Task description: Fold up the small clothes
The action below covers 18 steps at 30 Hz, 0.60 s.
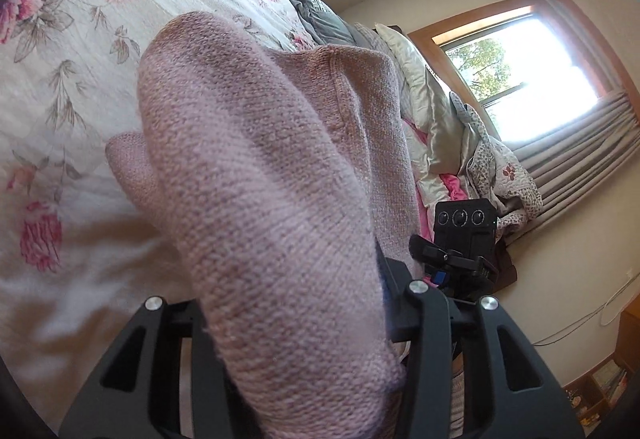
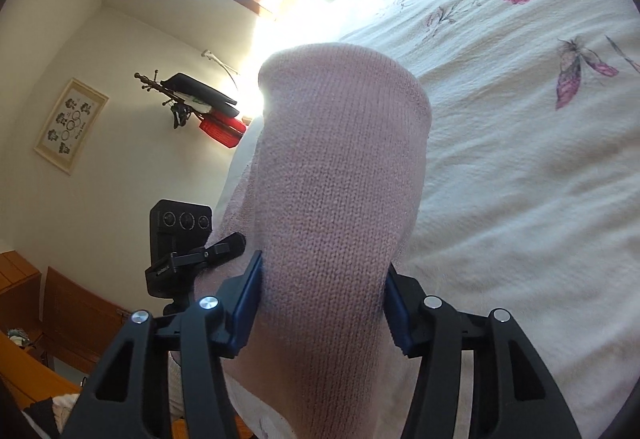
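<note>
Two grippers hold one pink knit garment (image 1: 256, 167) up off the bed (image 1: 72, 87), each camera half blinded by the cloth bunched in front of it; the left gripper (image 1: 296, 303) has a thick roll of the knit pushed between its black fingers, and the fold drapes over the fingertips so that I cannot see the pads meet, though the cloth is plainly caught there; the right gripper (image 2: 322, 299) is closed to a middling width on another bunch of the same knit (image 2: 340, 199), its blue pads (image 2: 248, 303) pressing the cloth from both sides; from the left wrist view a seam and a loose rounded flap of the garment hang toward the bed, and whether that flap touches the quilt I cannot tell; the quilt is white with pink roses and grey leaves, and it fills the left side of that view and the right side of the other; toward the head of the bed lie a grey cushion (image 1: 316, 15) and a heap of pillows (image 1: 424, 107) and crumpled covers; behind them a window (image 1: 516, 67) in a wooden frame glares white, with grey curtains (image 1: 580, 151) bunched beside it; a small black camera (image 1: 466, 227) on a clamp shows in each view just beside the cloth (image 2: 180, 235); on the wall in the right wrist view hang a framed picture (image 2: 70, 125) and a coat rack (image 2: 192, 103) with dark and red things.
</note>
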Available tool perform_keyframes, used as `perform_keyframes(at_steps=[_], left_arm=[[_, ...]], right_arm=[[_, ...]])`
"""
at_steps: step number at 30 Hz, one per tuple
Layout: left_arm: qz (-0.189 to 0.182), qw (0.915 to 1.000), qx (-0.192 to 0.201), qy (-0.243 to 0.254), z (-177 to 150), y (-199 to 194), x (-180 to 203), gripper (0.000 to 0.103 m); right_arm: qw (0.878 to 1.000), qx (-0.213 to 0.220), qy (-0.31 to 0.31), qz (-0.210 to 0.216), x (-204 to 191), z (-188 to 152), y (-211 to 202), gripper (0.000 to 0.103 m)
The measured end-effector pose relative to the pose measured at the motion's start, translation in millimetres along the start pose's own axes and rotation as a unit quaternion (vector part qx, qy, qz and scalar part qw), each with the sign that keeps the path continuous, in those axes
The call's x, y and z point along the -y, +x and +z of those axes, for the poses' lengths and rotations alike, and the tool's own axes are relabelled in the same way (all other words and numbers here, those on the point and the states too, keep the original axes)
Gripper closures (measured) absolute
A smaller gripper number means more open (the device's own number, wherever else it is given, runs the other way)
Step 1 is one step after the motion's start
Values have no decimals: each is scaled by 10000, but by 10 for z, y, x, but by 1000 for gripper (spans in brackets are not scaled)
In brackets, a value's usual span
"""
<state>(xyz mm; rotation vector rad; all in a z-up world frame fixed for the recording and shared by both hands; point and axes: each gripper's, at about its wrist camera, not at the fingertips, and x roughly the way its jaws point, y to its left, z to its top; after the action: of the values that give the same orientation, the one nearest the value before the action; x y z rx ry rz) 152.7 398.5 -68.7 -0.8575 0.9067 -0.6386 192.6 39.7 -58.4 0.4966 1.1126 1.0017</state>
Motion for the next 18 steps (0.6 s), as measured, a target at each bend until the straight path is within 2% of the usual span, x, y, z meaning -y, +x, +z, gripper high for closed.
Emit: perform_keyframes(at_steps=[3, 8, 11, 13, 18], left_arm=[[128, 9999, -46, -100, -248, 82, -30, 61], [534, 9980, -250, -241, -552, 255, -381, 60], [591, 9971, -197, -432, -696, 294, -641, 57], [483, 9966, -89, -658, -737, 274, -749, 55], [687, 9955, -68, -655, -776, 141, -711, 49]], right_arm=[[9999, -79, 75, -102, 116, -177, -71, 48], [9981, -323, 345, -383, 463, -521, 122, 49], [9979, -189, 572, -236, 621, -641, 213, 46], [9980, -94, 560, -287, 604, -668, 248, 43], [9969, -49, 579, -538, 498, -727, 227, 33]])
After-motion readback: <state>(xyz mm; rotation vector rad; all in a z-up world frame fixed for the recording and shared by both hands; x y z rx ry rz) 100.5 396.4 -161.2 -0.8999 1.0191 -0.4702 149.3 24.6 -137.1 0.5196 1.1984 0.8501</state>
